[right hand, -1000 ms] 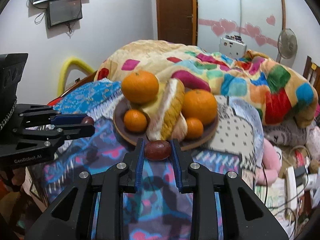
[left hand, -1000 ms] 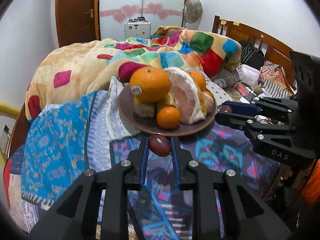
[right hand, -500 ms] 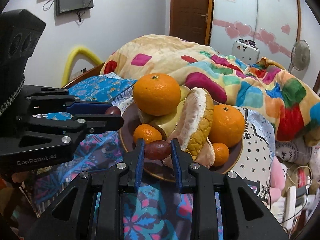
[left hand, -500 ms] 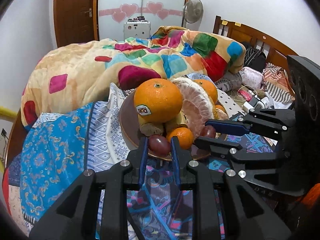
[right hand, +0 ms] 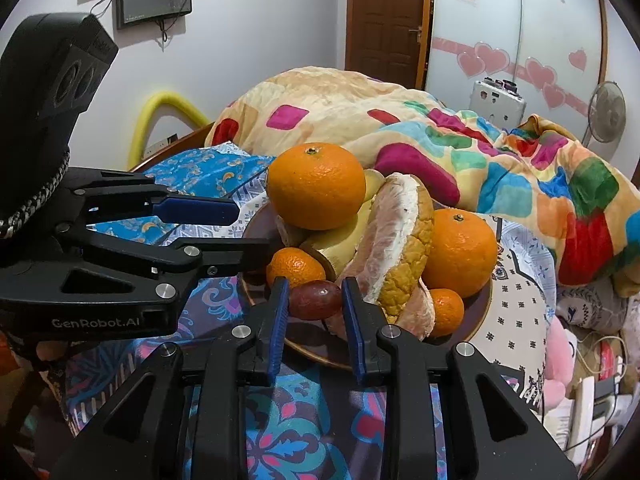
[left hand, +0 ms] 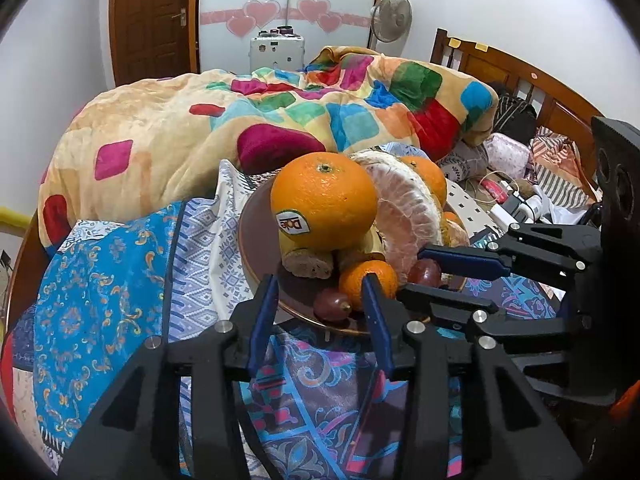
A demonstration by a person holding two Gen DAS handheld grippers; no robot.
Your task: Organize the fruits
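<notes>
A bed covered in patterned blue and purple cloth (left hand: 100, 280) carries everything here, with a bulky cream quilt with coloured squares (left hand: 180, 128) heaped at its far side. Near the middle sits a round dark brown plate (right hand: 476, 320) piled with fruit. A large orange with a sticker (left hand: 324, 200) rests on top of the pile at the left, a peeled pomelo half with yellow rind (right hand: 400, 248) leans just right of it, and a second large orange (right hand: 460, 252) sits on the plate's right side. A small mandarin (left hand: 368, 280) lies at the near edge of the pile.

The left tool (left hand: 320, 300) stands with its blue-padded jaws spread wide over the plate's near rim; a dark red grape (left hand: 332, 305) lies loose on the plate between them, touching neither pad and resting just beside the small mandarin.

The right tool (right hand: 314, 300) is clamped on a second dark red grape (right hand: 315, 300), both pads pressing its ends, held over the near rim of the plate just below the small mandarin.
</notes>
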